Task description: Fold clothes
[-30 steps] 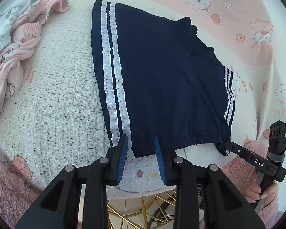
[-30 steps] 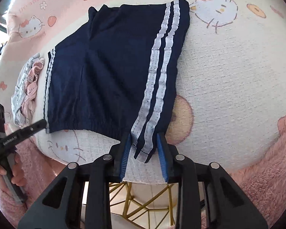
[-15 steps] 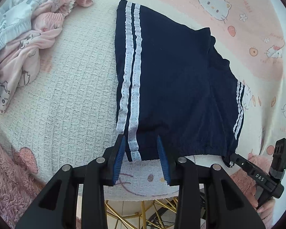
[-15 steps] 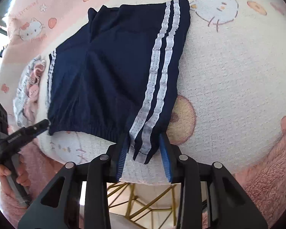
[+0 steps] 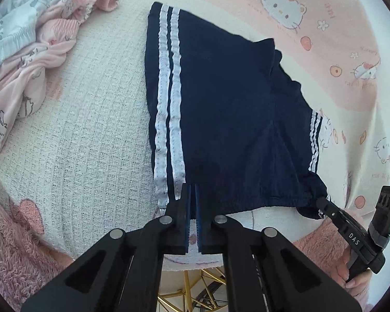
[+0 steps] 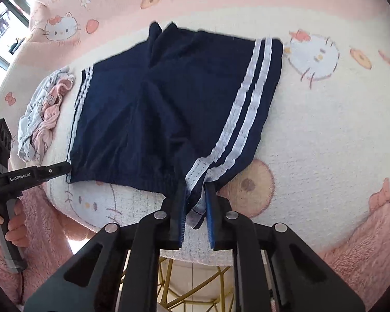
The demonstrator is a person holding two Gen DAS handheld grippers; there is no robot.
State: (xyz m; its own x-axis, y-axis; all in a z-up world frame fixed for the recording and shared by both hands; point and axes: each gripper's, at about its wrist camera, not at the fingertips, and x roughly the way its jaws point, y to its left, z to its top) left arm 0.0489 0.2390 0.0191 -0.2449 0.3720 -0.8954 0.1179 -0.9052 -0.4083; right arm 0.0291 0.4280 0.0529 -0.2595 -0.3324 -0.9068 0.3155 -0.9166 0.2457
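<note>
Navy shorts [image 5: 221,109] with white double side stripes lie flat on the bench [image 5: 91,143], waistband at its near edge. The left gripper [image 5: 192,197] has just closed, pinching the waistband beside one stripe. The right gripper [image 6: 195,195] has just been closing and clamps the other striped waistband corner, bunched between its blue pads. Cream waffle-weave cloth covers the bench, open room to each side. Crumpled pink and white clothes [image 5: 26,52] sit at the far left.

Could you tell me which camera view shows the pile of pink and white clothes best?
The left wrist view: the pile of pink and white clothes fills its upper left corner, large enough to show printed figures. The right wrist view shows it small, beyond the navy shorts.
</note>
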